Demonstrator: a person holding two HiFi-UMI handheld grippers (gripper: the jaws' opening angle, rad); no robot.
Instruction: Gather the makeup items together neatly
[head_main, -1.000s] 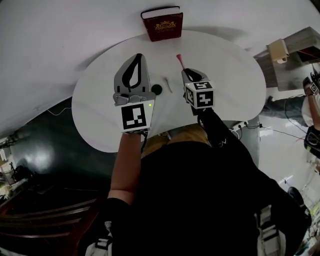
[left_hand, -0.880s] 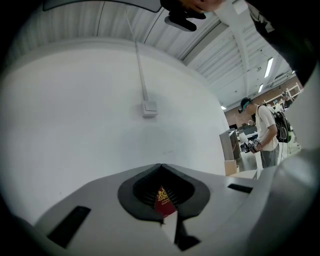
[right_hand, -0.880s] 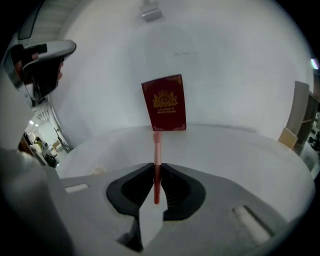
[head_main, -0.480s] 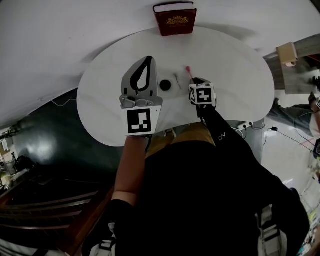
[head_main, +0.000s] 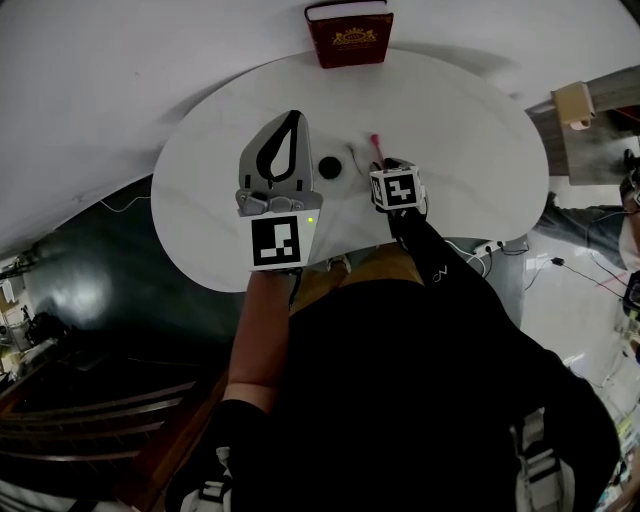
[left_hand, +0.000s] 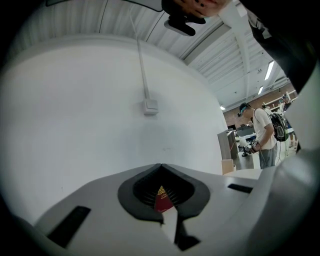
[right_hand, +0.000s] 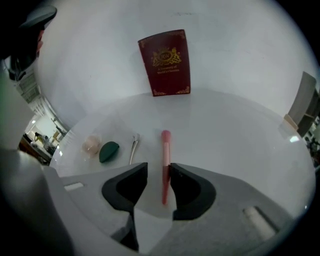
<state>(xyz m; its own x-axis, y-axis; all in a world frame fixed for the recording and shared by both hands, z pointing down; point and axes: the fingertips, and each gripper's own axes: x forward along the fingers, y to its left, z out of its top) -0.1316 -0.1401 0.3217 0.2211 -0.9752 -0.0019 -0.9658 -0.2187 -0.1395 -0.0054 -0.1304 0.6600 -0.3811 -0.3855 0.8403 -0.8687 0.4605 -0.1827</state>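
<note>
The pink makeup brush (right_hand: 165, 150), laid near the middle of the table (right_hand: 240, 130) beside the hair clip (right_hand: 134, 147), could be rolled askew if clipped by the right gripper (right_hand: 157, 171), whose jaws have just been opened narrowly around it, while the left gripper (left_hand: 160, 168) is held shut, empty.

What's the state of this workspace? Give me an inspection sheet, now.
Surface: white round table.
Job's things: pink brush, silver clip, green sponge, pale puff, lying in a row.
Clutter: dark red book upright at the wall.
Grippers: left gripper jaws shut, empty; right gripper jaws apart, just been opening, pink brush lying between them.
Cables: loose cables on floor right of table.
Surroundings: white wall; person standing in background.
</note>
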